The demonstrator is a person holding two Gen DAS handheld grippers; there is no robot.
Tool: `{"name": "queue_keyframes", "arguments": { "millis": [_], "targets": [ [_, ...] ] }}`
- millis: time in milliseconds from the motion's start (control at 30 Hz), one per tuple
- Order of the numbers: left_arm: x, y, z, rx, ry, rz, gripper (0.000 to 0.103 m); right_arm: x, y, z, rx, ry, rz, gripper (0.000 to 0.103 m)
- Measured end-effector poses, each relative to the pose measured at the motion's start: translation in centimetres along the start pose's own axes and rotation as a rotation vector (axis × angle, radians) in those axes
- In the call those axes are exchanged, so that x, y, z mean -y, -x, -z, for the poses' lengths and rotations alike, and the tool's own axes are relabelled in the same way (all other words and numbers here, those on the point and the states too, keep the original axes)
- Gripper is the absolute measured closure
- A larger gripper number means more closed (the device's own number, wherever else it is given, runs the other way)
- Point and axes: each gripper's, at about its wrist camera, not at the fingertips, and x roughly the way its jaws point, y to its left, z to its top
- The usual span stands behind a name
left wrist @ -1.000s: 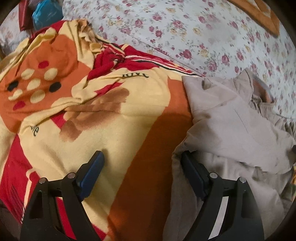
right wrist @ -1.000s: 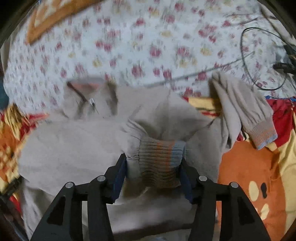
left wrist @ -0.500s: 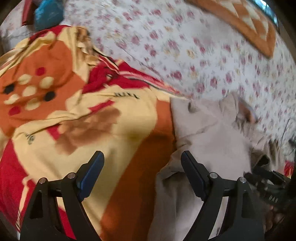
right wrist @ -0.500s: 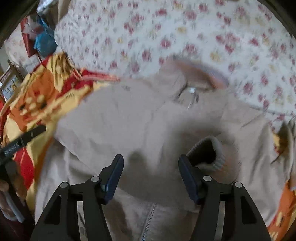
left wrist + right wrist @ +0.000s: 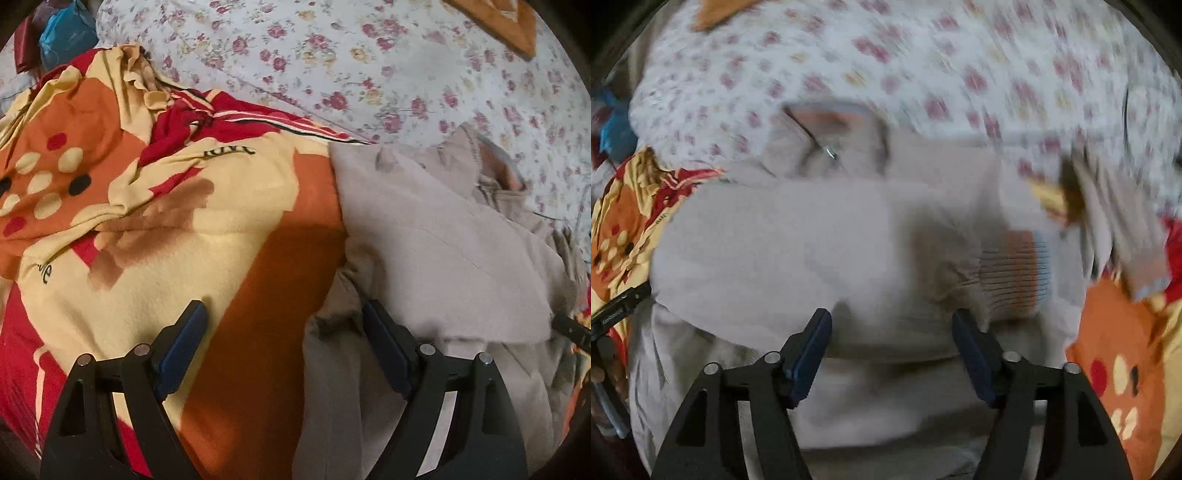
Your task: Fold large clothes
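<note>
A beige zip-up jacket (image 5: 820, 251) lies on the bed, one sleeve folded across its front; the ribbed cuff (image 5: 1015, 277) with orange and blue stripes rests on the body. The other sleeve (image 5: 1123, 236) trails to the right. My right gripper (image 5: 892, 339) is open and empty just above the folded sleeve. In the left wrist view the jacket (image 5: 443, 251) lies at the right. My left gripper (image 5: 284, 343) is open and empty over the jacket's left edge and the blanket.
An orange, yellow and red patterned blanket (image 5: 155, 221) lies under and left of the jacket, and shows at the right in the right wrist view (image 5: 1123, 362). A white floral bedsheet (image 5: 369, 66) covers the far side. A blue bag (image 5: 62, 33) sits far left.
My right gripper let go of the ribbed cuff, which now lies on the jacket body, and swung over the jacket. My left gripper shifted a little and stayed open.
</note>
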Motion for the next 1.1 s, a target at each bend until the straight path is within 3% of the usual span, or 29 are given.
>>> {"name": "queue_keyframes", "arguments": {
  "millis": [67, 167, 267, 400, 567, 733, 800, 833, 867, 900, 967, 1000, 1033, 1100],
  "targets": [
    [-0.4, 0.7, 0.8, -0.020, -0.012, 0.023, 0.017, 0.4, 1.7, 0.8, 0.030, -0.021, -0.030, 0.050],
    [-0.7, 2.1, 2.2, -0.059, -0.018, 0.070, 0.017, 0.7, 5.3, 2.5, 0.094, 0.005, -0.022, 0.038],
    [-1.0, 4.1, 4.6, -0.053, -0.037, 0.081, 0.017, 1.1, 9.1, 5.1, 0.130, 0.045, -0.079, 0.030],
    [-1.2, 5.8, 7.7, -0.085, -0.043, 0.101, 0.017, 0.0, 11.5, 8.5, 0.129, 0.098, -0.162, 0.027],
    [-0.9, 6.4, 10.5, -0.156, 0.064, 0.230, 0.017, -1.5, 11.8, 12.0, 0.088, 0.166, -0.216, 0.025],
    [1.6, 6.9, 12.0, -0.122, -0.068, 0.144, 0.018, -4.0, 10.7, 14.9, 0.017, 0.187, -0.330, 0.025],
    [2.4, 7.2, 12.2, -0.103, -0.114, 0.130, 0.044, -5.3, 10.5, 15.7, 0.017, 0.217, -0.346, 0.025],
    [2.4, 7.3, 12.1, -0.093, -0.116, 0.101, 0.071, -5.8, 10.3, 16.0, 0.007, 0.230, -0.354, 0.025],
    [2.1, 7.5, 12.0, -0.087, -0.109, 0.106, 0.088, -6.5, 10.0, 16.2, -0.005, 0.243, -0.361, 0.025],
    [1.7, 7.7, 11.8, -0.092, -0.091, 0.144, 0.097, -7.2, 9.5, 16.6, -0.014, 0.254, -0.368, 0.026],
    [1.0, 7.7, 11.3, -0.109, -0.066, 0.182, 0.102, -8.4, 8.5, 17.2, -0.034, 0.279, -0.383, 0.035],
    [0.7, 7.7, 11.3, -0.108, -0.069, 0.181, 0.102, -9.2, 7.8, 17.6, -0.049, 0.304, -0.369, 0.061],
    [0.4, 7.9, 11.2, -0.104, -0.075, 0.177, 0.102, -10.0, 7.2, 17.9, -0.053, 0.330, -0.321, 0.079],
    [-0.3, 8.5, 11.0, -0.101, -0.073, 0.192, 0.102, -10.7, 6.9, 18.3, -0.037, 0.344, -0.289, 0.086]
  ]
}}
